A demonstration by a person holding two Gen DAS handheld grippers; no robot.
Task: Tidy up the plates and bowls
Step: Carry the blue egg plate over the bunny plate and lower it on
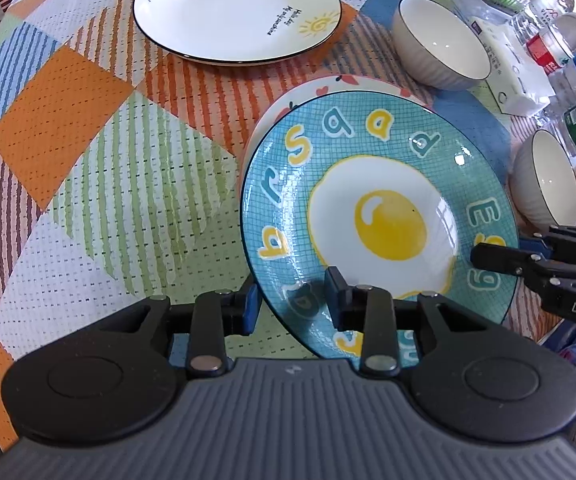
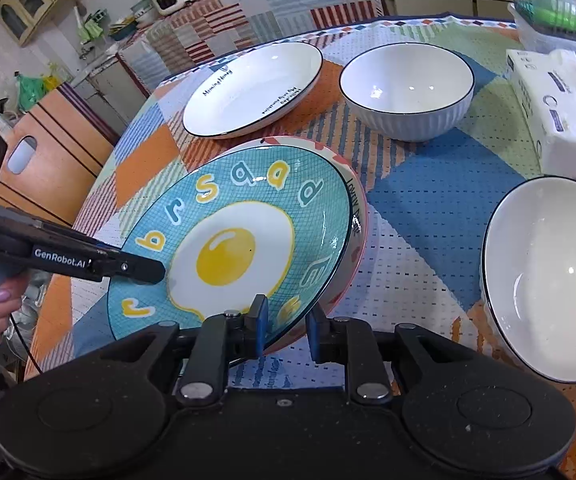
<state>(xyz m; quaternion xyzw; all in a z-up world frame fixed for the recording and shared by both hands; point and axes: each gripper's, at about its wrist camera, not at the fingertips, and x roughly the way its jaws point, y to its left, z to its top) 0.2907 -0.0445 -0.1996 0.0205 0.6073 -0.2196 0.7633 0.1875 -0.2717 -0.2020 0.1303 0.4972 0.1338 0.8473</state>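
- Your left hand-held gripper point(image 1: 292, 300) straddles the near rim of the egg-pattern plate point(image 1: 379, 216), one blue pad under the rim and one on the face, narrowly parted; it looks clamped.
- Your right hand-held gripper point(image 2: 286, 330) pinches the same plate's opposite rim, jaws nearly closed.
- That plate sits tilted in or just over the red-rimmed floral plate point(image 2: 351, 184) on the table point(image 1: 88, 168); whether it has fully seated, you cannot tell.
- Left to do, by my reading: the white plate point(image 1: 236, 12) lies apart, unstacked.
- Two white bowls point(image 2: 407, 88) point(image 2: 547, 280) stand well apart, not yet nested.
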